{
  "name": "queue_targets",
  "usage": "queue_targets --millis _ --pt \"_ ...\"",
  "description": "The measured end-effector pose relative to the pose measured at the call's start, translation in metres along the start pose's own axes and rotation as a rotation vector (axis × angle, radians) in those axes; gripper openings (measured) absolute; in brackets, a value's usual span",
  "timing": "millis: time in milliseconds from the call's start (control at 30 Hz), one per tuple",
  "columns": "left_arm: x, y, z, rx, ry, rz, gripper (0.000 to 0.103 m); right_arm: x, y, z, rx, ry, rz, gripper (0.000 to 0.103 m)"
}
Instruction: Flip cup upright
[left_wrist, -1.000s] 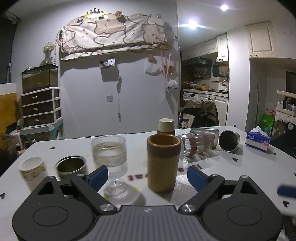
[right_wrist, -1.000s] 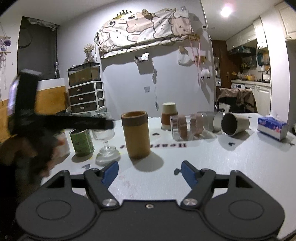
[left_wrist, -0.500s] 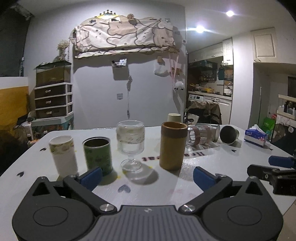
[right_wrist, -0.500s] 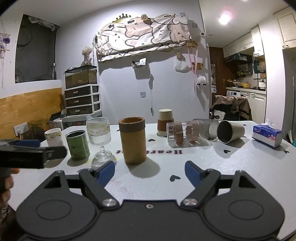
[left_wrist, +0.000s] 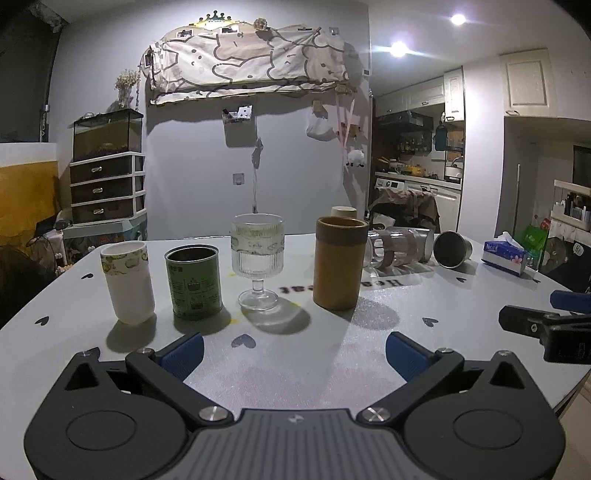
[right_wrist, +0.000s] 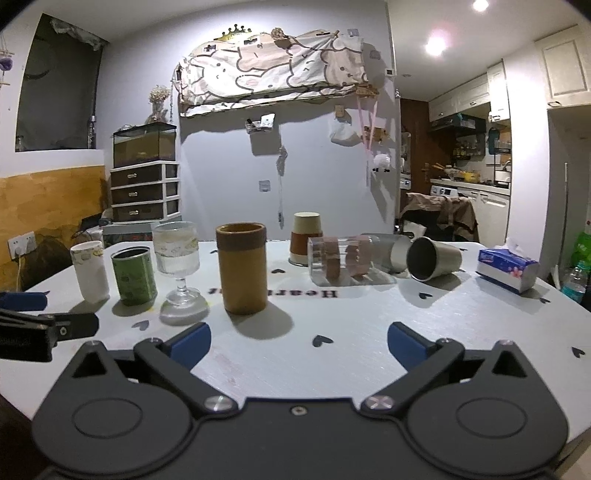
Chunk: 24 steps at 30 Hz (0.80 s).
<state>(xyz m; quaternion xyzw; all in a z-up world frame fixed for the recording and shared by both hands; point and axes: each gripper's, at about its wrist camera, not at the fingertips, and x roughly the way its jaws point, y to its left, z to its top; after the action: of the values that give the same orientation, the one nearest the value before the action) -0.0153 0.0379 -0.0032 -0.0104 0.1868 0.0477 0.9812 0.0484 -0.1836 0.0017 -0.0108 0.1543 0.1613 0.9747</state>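
The steel cup (right_wrist: 434, 263) lies on its side toward the right of the white tabletop (right_wrist: 369, 332), its open mouth turned toward the cameras and a little leftward; in the left wrist view the same steel cup (left_wrist: 452, 249) shows at the far right of the row; just left of it, touching or nearly so, a clear glass jar (right_wrist: 341, 260) with brownish bands also lies on its side, and a second metal cylinder (right_wrist: 391, 251) lies behind it; behind the jar's left end a paper cup (right_wrist: 306, 238) stands upside down; a tall tan cylinder cup (right_wrist: 242, 267) stands upright near the middle of the tabletop, open end up; left of it, in order, stand a ribbed stemmed glass (right_wrist: 177, 266), a green tin (right_wrist: 133, 275) and a white paper cup (right_wrist: 90, 271), all upright; a tissue box (right_wrist: 508, 267) sits well to the right of the steel cup; the right gripper (right_wrist: 297, 341) hovers low over the near edge of the tabletop, its jaws wide apart and holding nothing; the left gripper (left_wrist: 293, 349) hovers likewise, jaws wide apart and holding nothing, and it appears at the left edge of the right wrist view as a dark bar; both grippers are well apart from the steel cup
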Motion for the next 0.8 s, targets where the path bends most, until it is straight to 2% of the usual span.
queue_targets --millis 800 --pt "-0.0054 0.0036 -0.0002 -0.024 -0.018 0.017 0.103 -0.0048 -0.0027 -0.0063 0.010 0.002 -0.010 0.103"
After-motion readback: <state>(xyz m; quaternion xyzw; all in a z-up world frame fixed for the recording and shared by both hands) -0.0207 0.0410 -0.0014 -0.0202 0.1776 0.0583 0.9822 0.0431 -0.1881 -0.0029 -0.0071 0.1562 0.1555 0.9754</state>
